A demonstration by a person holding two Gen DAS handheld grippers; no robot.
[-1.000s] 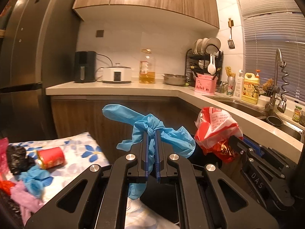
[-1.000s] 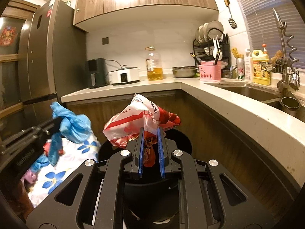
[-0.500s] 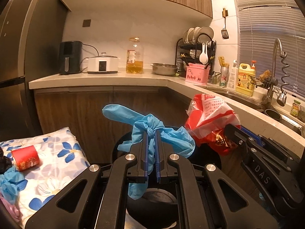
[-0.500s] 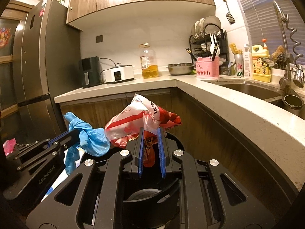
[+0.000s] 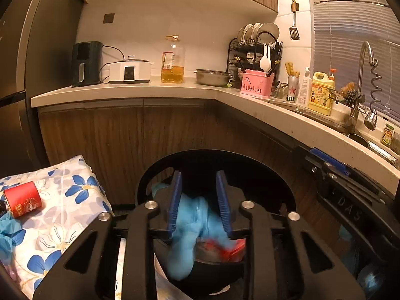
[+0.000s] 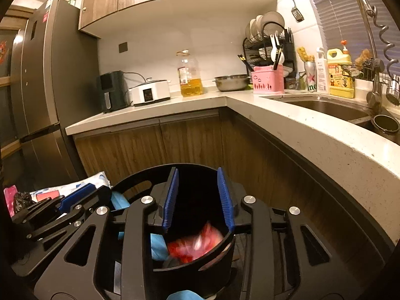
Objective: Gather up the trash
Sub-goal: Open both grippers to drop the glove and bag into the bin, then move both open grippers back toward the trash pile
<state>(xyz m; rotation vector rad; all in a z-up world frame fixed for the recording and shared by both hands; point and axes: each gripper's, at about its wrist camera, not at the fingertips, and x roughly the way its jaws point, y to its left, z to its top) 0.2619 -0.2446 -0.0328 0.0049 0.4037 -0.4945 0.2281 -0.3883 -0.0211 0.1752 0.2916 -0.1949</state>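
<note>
1. Your left gripper hangs tilted slightly downward over the black trash bin, its jaws opening; the blurred blue glove shows between the blue pads but is not pinched.
2. Your right gripper points the same way, just beside the left one and over the same bin, its jaws opening with nothing between them.
3. The red-and-white plastic bag lies blurred inside the bin, below the right gripper, with the blue glove at its left.
4. In the left wrist view your right gripper's black body enters from the right edge; in the right wrist view your left gripper enters from the lower left, so the two stand side by side above the bin.
5. A red can lies on its side on the floral cloth to the left of the bin, with more blue scraps near it.
6. Behind, the kitchen surface runs round the corner to the sink.
</note>
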